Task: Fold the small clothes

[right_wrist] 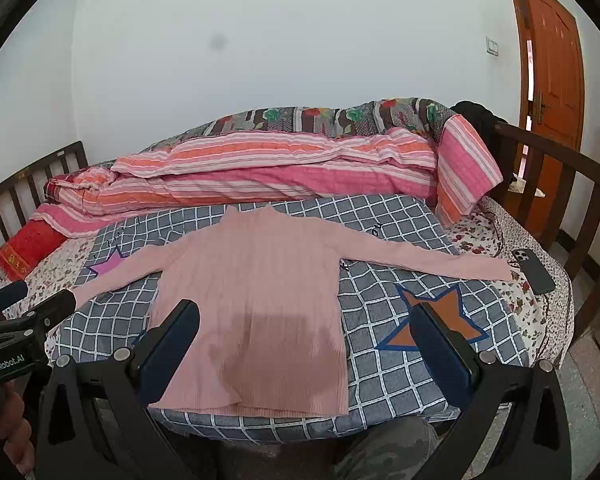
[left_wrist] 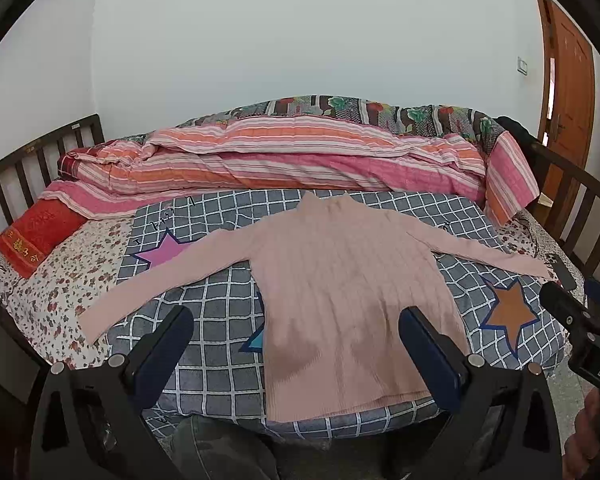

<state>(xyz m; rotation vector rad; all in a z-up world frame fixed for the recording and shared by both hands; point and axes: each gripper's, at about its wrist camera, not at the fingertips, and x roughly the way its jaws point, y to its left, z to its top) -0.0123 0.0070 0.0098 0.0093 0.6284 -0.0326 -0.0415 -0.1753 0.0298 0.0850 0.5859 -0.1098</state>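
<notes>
A pink ribbed long-sleeved sweater (left_wrist: 340, 280) lies flat on the grey checked sheet (left_wrist: 220, 360), collar toward the far side, both sleeves spread out sideways. It also shows in the right wrist view (right_wrist: 252, 292), with a darker patch near its hem. My left gripper (left_wrist: 296, 324) is open and empty, held above the sweater's hem at the near edge of the bed. My right gripper (right_wrist: 308, 320) is open and empty, also above the hem. Each gripper shows at the edge of the other's view.
A rolled pink striped quilt (left_wrist: 284, 160) lies along the far side. A red pillow (left_wrist: 36, 236) is at the left. A dark phone (right_wrist: 534, 272) lies by the right sleeve cuff. Wooden bed rails (right_wrist: 548, 184) stand at both ends. An orange door (right_wrist: 548, 64) is far right.
</notes>
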